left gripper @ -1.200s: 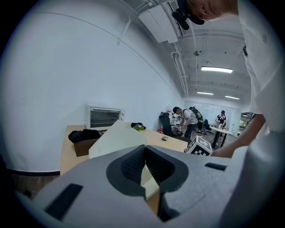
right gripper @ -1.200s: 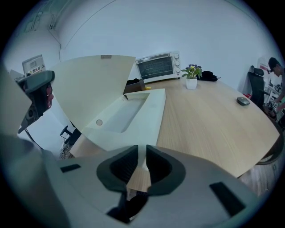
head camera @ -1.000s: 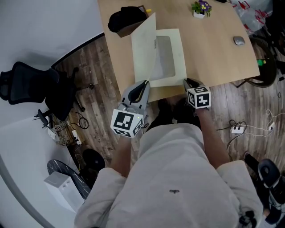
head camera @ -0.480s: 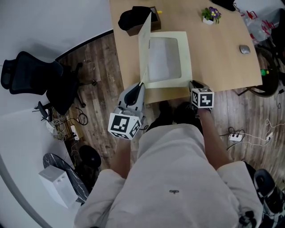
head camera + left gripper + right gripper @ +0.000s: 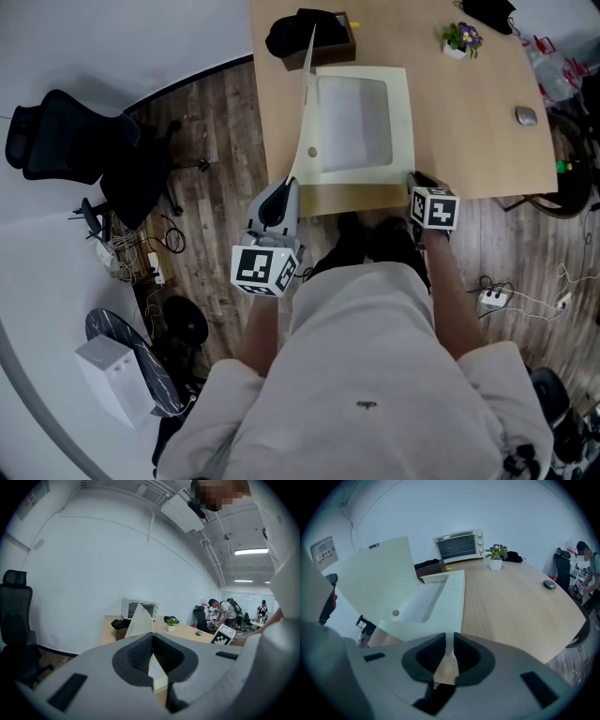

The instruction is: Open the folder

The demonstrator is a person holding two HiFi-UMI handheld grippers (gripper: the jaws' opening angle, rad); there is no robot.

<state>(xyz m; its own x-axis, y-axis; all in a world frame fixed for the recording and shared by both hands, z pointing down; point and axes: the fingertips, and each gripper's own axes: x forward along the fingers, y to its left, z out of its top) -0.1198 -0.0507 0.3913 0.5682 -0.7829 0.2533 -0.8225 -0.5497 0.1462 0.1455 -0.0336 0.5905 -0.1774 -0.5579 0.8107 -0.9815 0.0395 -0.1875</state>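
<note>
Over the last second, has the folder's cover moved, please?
Yes, the cover has swung leftward, away from the folder's base, and now stands upright.

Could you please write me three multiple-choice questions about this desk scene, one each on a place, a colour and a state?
1. Where on the table is the potted plant? A far right part B near left corner C dead centre
2. What colour is the folder? A red B cream C black
3. How is the cover? A flat shut B torn off C raised, clamped by the left gripper
Key: 1 A, it stands beyond the folder, to the right; 2 B, its frame is pale cream; 3 C, it stands clear of the base.
</note>
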